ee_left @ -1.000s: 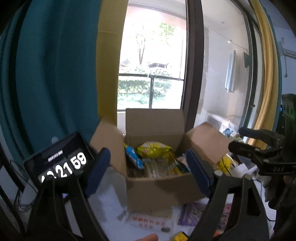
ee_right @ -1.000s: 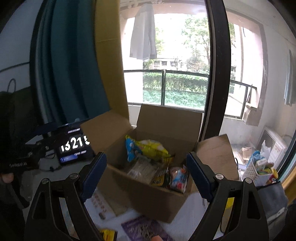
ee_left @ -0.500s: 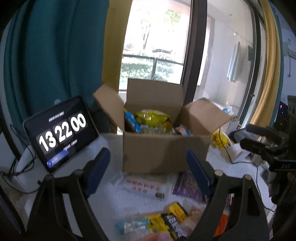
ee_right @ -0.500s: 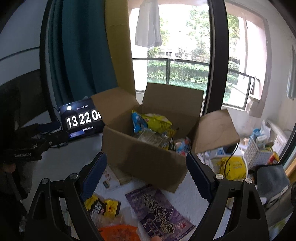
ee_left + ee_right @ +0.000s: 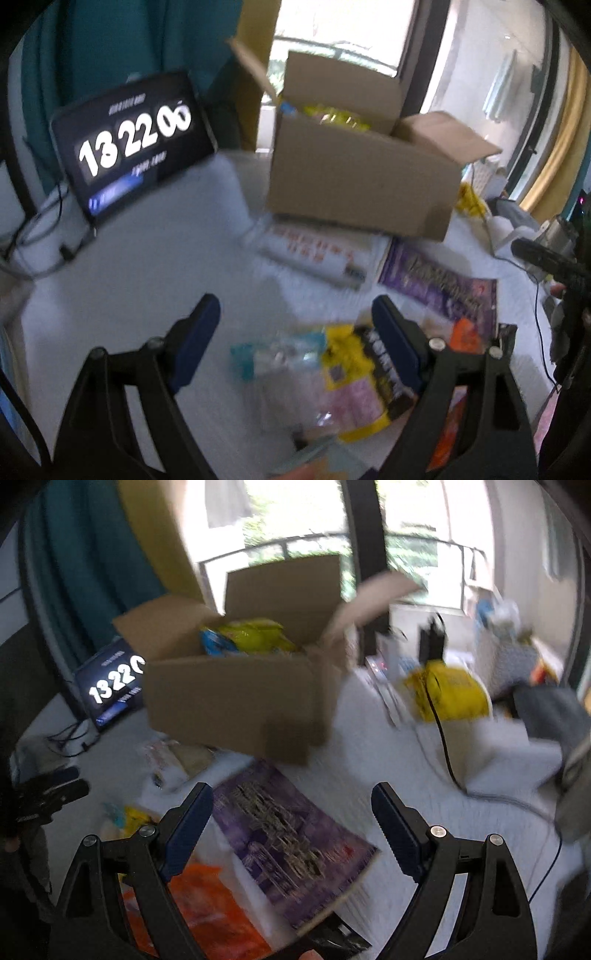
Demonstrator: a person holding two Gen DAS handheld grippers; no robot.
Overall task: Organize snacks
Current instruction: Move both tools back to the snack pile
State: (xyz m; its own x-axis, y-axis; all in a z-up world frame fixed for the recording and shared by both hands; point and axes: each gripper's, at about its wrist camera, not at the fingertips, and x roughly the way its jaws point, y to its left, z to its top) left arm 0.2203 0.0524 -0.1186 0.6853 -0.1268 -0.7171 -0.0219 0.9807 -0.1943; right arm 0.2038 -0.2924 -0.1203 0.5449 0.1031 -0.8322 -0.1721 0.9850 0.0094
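I read the left gripper [image 5: 295, 343] jaws wide apart, gripping nothing, above a blurred heap of snack packets [image 5: 332, 369] on the white table [image 5: 129, 295]. Right gripper [image 5: 291, 823] likewise spread and empty, over the purple packet [image 5: 291, 838]. Both packet groups lie just in front of the cardboard box [image 5: 236, 701], which has yellow bags inside.

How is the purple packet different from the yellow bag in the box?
The purple packet lies flat on the white table, outside the cardboard box; the yellow bag sits inside the box, poking above its rim. The purple packet looks flat and wide; the yellow bag looks puffy. Both look like snack packs.
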